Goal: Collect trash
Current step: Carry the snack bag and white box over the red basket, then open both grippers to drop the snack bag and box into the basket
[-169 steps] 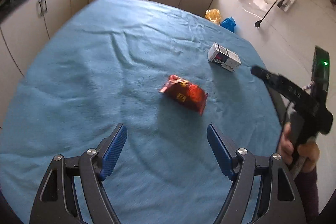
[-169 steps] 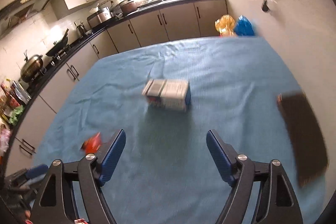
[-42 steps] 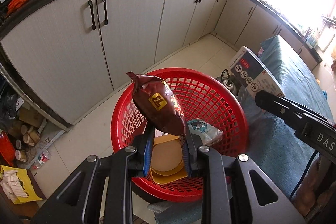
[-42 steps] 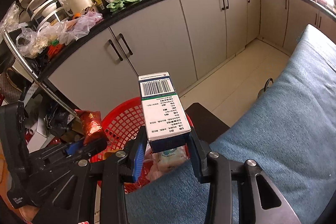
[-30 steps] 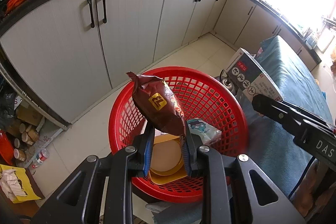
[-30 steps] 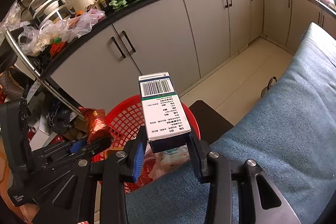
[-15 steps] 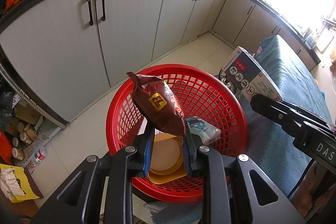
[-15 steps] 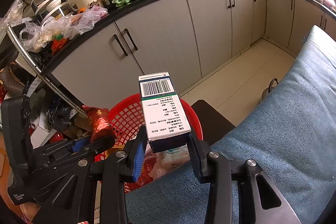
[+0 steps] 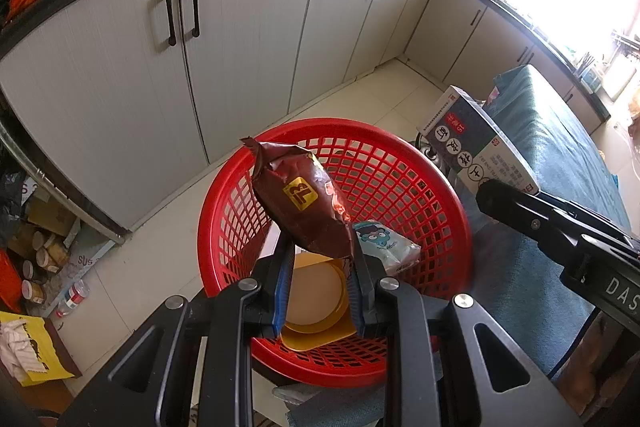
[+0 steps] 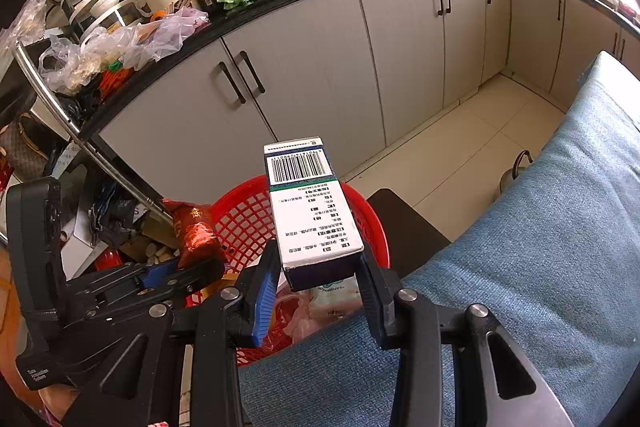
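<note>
Over the red basket [image 9: 440, 187], the tongs-held snack packet [image 9: 304, 203] stands upright, tilted left.

Left gripper [image 9: 320, 279] clamps a snack packet [image 9: 304, 203] above red basket [image 9: 240, 195].

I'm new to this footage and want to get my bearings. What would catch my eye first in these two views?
The red basket on the floor before the grey cabinets, already holding a yellow plate and a small packet. Over it the left gripper holds a dark red snack wrapper. Beside it the right gripper clamps a barcoded box at the basket's near rim.
</note>
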`<act>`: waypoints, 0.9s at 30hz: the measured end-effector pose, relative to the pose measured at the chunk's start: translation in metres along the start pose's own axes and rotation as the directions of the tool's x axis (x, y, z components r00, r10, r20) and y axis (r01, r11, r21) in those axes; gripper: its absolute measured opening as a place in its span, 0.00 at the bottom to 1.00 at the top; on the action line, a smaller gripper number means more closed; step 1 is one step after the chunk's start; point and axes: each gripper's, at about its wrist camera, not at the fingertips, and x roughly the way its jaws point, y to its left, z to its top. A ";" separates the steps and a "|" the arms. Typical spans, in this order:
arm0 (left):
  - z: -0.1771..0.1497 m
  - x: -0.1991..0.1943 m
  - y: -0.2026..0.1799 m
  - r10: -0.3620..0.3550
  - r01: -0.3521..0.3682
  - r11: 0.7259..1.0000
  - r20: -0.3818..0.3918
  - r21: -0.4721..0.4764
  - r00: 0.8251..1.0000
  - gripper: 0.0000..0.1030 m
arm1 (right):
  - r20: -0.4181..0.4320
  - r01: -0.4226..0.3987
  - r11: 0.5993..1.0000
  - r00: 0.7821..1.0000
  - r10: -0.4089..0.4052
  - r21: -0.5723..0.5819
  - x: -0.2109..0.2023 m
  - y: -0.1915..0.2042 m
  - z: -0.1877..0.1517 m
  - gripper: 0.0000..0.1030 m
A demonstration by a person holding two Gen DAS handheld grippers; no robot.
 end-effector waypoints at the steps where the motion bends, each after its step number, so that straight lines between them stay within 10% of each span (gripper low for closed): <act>1: 0.000 0.000 0.000 -0.001 0.001 1.000 -0.001 -0.002 1.000 0.22 | 0.000 -0.001 1.000 1.000 0.001 0.000 0.000 0.000 0.000 0.40; 27: 0.000 0.011 0.010 -0.021 0.021 1.000 -0.023 -0.021 1.000 0.22 | -0.025 -0.006 1.000 1.000 0.005 -0.024 0.005 0.005 0.001 0.40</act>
